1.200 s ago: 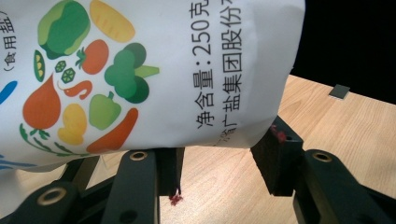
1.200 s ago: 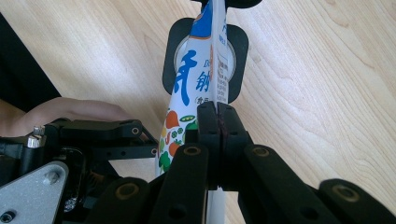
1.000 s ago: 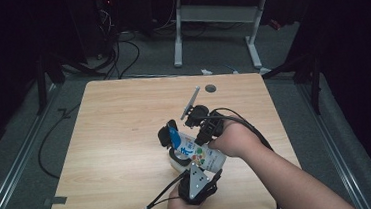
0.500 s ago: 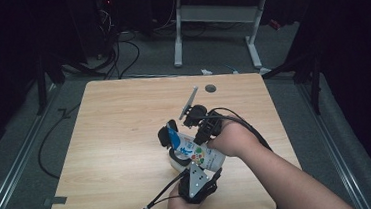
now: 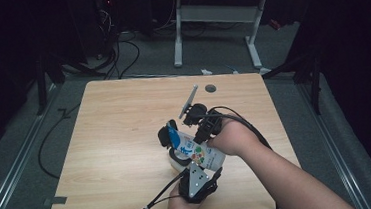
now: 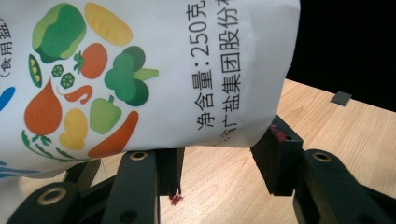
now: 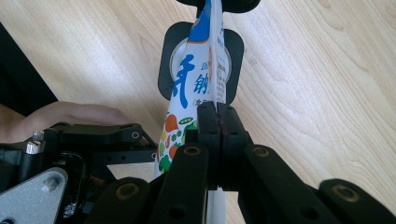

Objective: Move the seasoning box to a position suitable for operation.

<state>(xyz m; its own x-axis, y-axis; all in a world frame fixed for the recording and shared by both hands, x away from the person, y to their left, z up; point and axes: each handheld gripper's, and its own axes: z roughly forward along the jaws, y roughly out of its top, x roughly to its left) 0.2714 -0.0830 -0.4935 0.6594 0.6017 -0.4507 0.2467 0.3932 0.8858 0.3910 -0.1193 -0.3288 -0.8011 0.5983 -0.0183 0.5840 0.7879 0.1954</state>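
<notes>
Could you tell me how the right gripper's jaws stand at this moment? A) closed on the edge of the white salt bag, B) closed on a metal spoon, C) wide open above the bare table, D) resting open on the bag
A: in the right gripper view, the right gripper has its jaws pressed together on the thin edge of the white salt bag.

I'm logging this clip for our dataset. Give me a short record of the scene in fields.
setting: wooden table
item in hand: white salt bag printed with vegetables
right gripper: shut on the bag's edge
left gripper: open, jaws either side of the bag's lower end
under the bag: round container with black rim
also on table: small grey piece
</notes>
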